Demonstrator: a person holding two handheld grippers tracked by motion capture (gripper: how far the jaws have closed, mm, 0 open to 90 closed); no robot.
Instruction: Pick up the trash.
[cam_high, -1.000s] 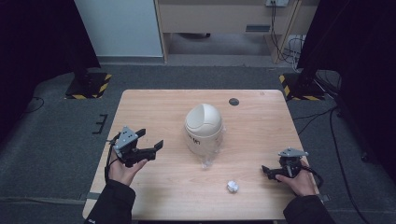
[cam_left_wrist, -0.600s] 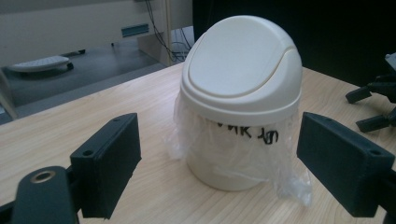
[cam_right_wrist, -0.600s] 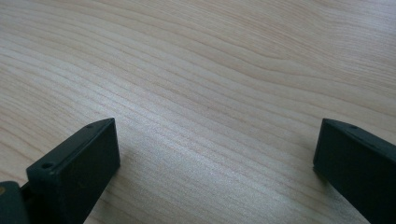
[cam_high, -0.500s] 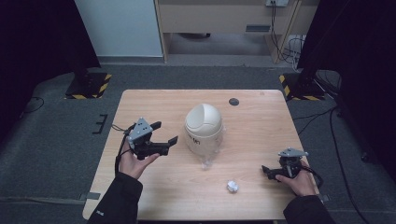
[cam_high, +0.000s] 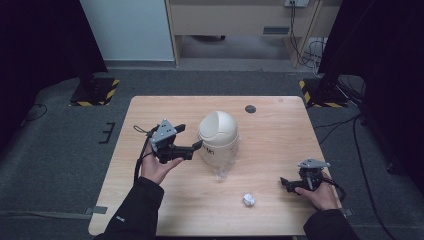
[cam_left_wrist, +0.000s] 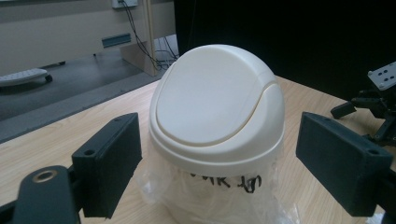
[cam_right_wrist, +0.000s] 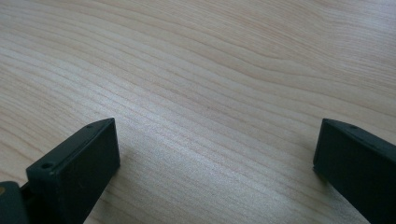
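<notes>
The left gripper (cam_high: 192, 138) is hovering just beside the small cream swing-lid bin (cam_high: 218, 134), which is standing upright near the middle of the wooden table (cam_high: 280, 125). In the high view the bin is lying at about 3 o'clock from this gripper, close but apparently not touching. In the left gripper view the jaws are standing wide apart, one on each side of the domed lid (cam_left_wrist: 210, 100), with a clear gap to each side, so the bin is sitting squarely on the line the gripper is pointing along. The bin's long axis is running vertically, and a clear plastic liner (cam_left_wrist: 205, 196) is spilling out beneath the lid's rim, with dark lettering on the body behind it.

The right gripper (cam_high: 289, 183) is resting low on the table at about 4 o'clock from the bin, well apart from it; its jaws are also spread wide, holding nothing, over bare wood grain. A crumpled white paper ball (cam_high: 248, 199) is lying near the front edge, between the two hands and nearer the right gripper.

Judging from this, the left hand is the one placed to handle the bin, and a short advance along its present line would bring the jaws around the lid.
</notes>
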